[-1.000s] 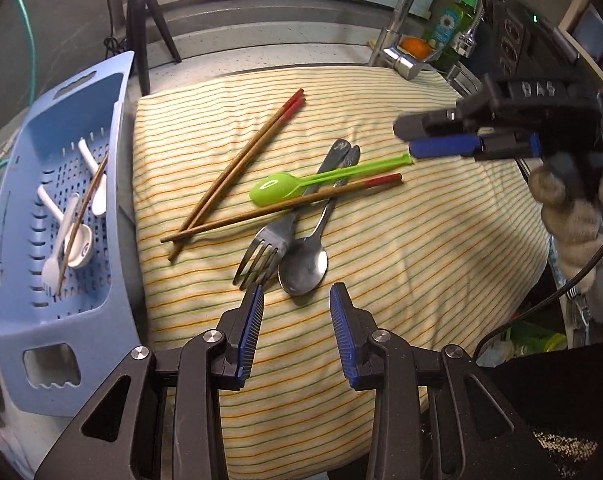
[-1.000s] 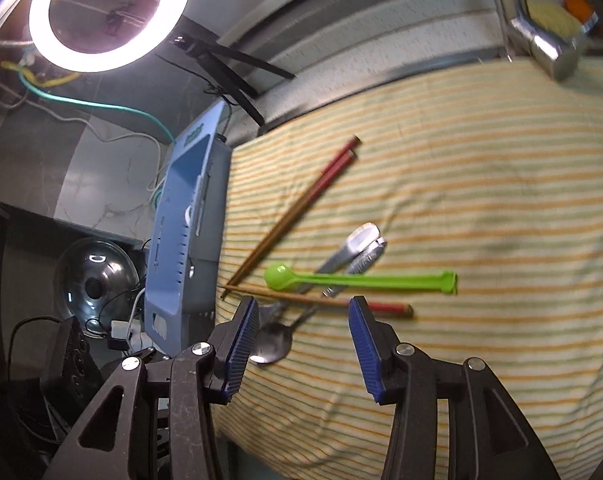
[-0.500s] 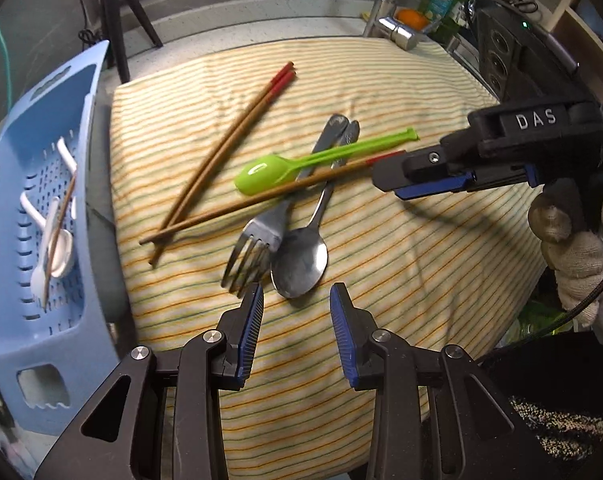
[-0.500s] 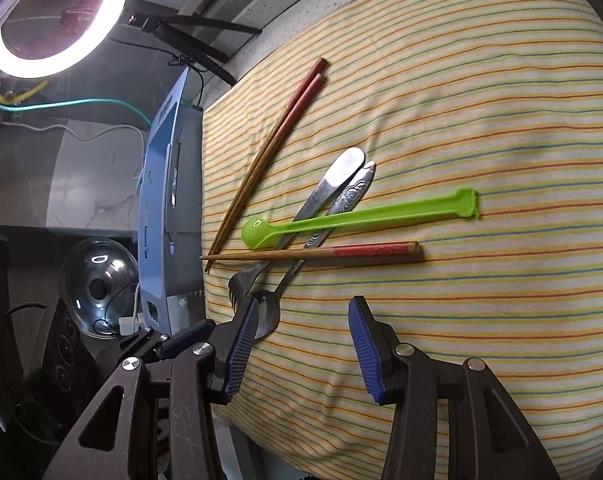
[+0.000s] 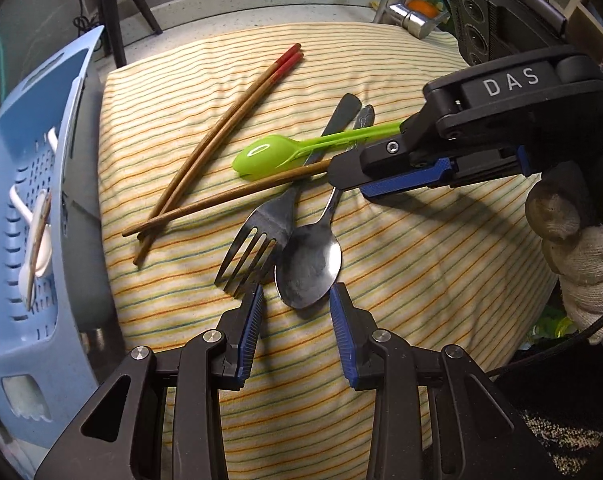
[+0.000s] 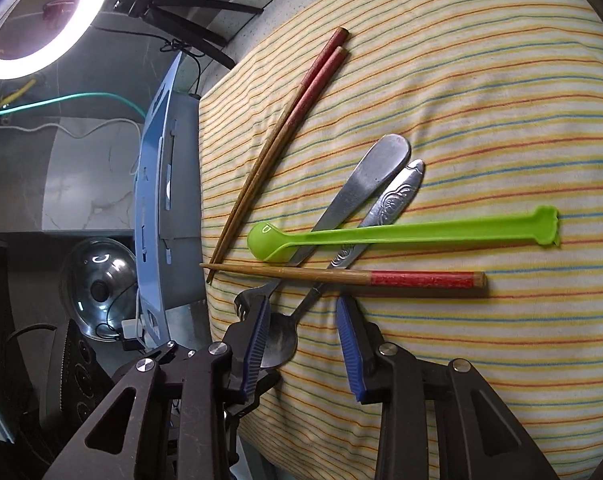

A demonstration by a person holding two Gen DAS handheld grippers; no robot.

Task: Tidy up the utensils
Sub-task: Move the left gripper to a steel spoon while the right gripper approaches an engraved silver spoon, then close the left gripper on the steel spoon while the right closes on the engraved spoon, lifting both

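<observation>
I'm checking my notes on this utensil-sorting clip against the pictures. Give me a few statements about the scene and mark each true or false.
1. The green spoon lies across the handles of the metal fork and metal spoon. True.
2. The blue basket holds nothing. False: white spoons and a chopstick lie in it.
3. The left gripper holds the metal spoon. False: its jaws are apart, on either side of the spoon's bowl, gripping nothing.
4. Two chopsticks lie side by side on the striped cloth. True.
5. The single chopstick lies apart from all other utensils. False: it crosses over the fork and spoon handles.
</observation>
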